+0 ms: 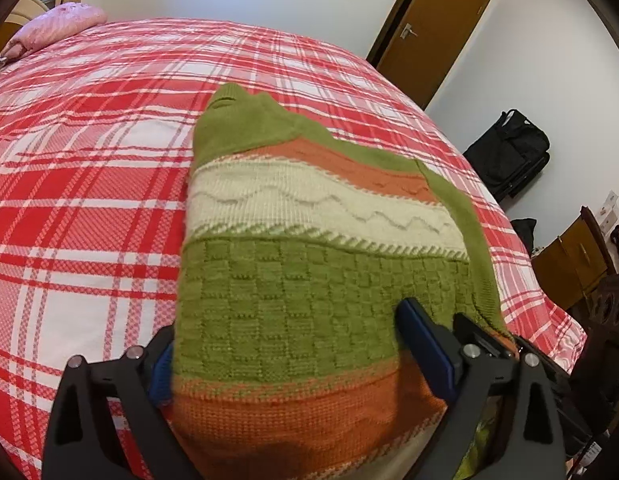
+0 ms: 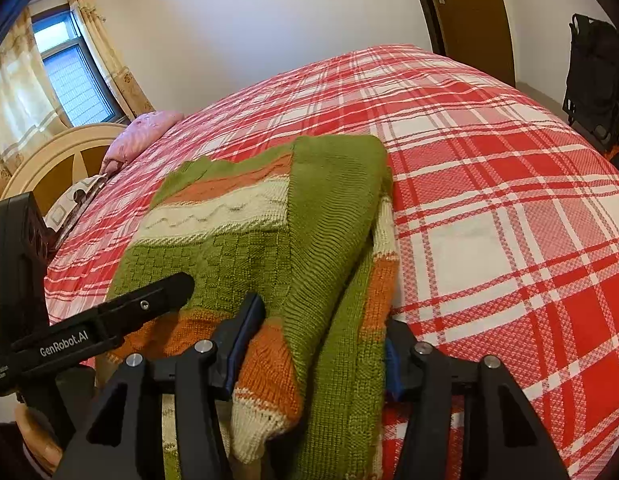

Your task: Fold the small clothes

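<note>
A knitted sweater [image 1: 309, 240] in green, cream and orange bands lies on the red plaid bed [image 1: 89, 200], neck end far from me. My left gripper [image 1: 287, 332] stands wide over its near orange hem. One blue pad [image 1: 425, 344] rests on the knit; the other is half hidden at the sweater's left edge. In the right wrist view the sweater [image 2: 229, 240] has its right side folded over as a green flap [image 2: 333, 208]. My right gripper [image 2: 321, 320] is shut on the bunched near corner of that fold. The left gripper's finger [image 2: 157, 298] lies beside it.
A pink pillow [image 1: 57, 28] and a cream headboard [image 2: 57, 160] are at the bed's head, under a curtained window [image 2: 69, 76]. A brown door [image 1: 433, 28], a black bag [image 1: 509, 152] and wooden furniture [image 1: 569, 260] stand beyond the bed's right edge.
</note>
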Demonstrator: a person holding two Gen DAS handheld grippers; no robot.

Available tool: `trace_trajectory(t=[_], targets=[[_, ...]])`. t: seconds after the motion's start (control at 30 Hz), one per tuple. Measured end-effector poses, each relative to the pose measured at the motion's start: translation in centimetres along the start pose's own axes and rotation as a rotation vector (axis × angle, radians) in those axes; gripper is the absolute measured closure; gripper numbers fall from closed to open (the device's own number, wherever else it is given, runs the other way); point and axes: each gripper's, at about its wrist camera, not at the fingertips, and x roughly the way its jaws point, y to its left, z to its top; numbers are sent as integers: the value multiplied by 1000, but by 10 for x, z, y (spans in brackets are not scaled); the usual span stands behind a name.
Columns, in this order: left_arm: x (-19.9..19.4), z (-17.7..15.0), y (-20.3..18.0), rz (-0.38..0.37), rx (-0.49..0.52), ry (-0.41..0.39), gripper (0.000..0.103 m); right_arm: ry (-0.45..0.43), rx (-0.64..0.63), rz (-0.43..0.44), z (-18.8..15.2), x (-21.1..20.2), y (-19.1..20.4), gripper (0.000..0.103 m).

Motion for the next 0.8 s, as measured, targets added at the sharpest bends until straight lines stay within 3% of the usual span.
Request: trace_trajectory(t=[0.07,0.13,0.27,0.37,0.47,0.8], targets=[[-2,-1,-2,7,5,-3,13,4,-5,-11,1,0,2,49],[-5,-2,-3,10,8,-11,21,7,-16,-15,1,-1,7,58],[-18,-4,-14,41,52,-30,49,3,-29,-47,0,-8,17,71],[-24,-2,-18,60,60,-27,59,-16,-52,-75,-3,-19,26,74],[-34,-4,-19,62,57,-28,63,-47,-72,-90,-7,-36,35,75],[-58,-33,-38,76,106,-23,64,-110,-104,-130,-31,-92,49,75]])
